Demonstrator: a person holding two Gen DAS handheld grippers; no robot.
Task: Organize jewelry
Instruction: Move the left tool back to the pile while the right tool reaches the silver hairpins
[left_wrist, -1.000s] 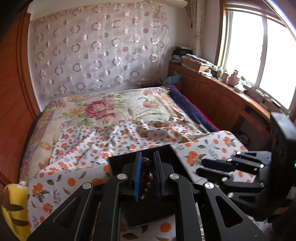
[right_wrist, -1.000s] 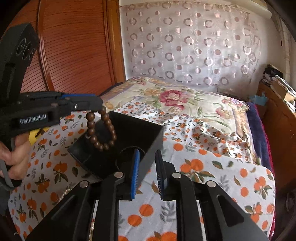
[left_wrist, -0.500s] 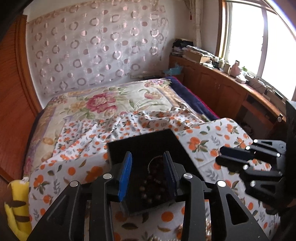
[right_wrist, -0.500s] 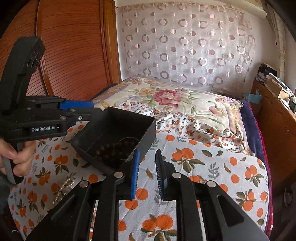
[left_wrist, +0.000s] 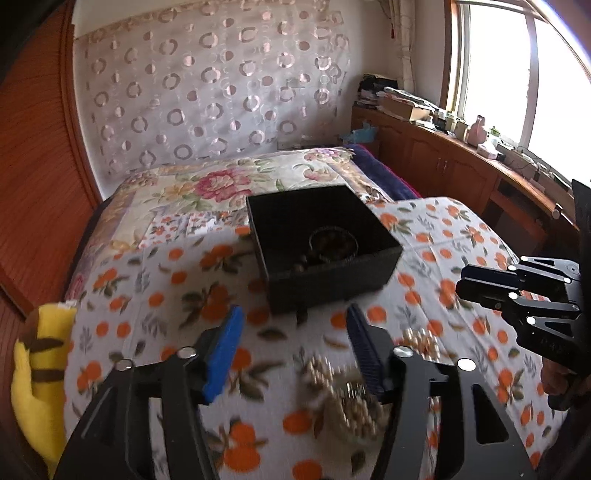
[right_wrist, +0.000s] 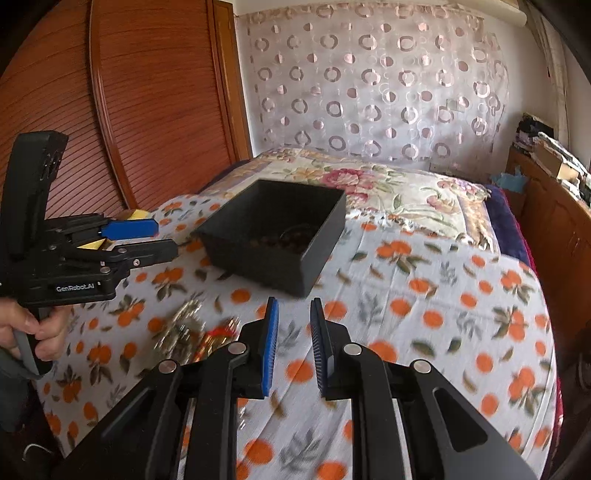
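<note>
A black open box (left_wrist: 334, 275) (right_wrist: 266, 258) stands on the orange-print cloth (left_wrist: 166, 295), with a dark wooden bead bracelet (left_wrist: 332, 245) (right_wrist: 284, 242) lying inside it. My left gripper (left_wrist: 293, 350) (right_wrist: 155, 240) hovers in front of the box. Its jaws are opening and hold nothing. A blurred heap of gold and pearl jewelry (left_wrist: 347, 391) (right_wrist: 184, 332) lies on the cloth just below its right finger. My right gripper (right_wrist: 293, 343) (left_wrist: 465, 286) hangs over the cloth to the right of the heap, its jaws a narrow gap apart and empty.
A yellow plush toy (left_wrist: 40, 369) sits at the cloth's left edge. A flowered quilt (right_wrist: 388, 188) covers the bed behind the box. Wooden cabinets (left_wrist: 461, 173) with clutter run under the window on the right. A hand (right_wrist: 33, 328) holds the left gripper's handle.
The left gripper let the bead bracelet drop into the box, opened wide and drew back toward the near side. The right gripper drew back too, so the jewelry heap came into view.
</note>
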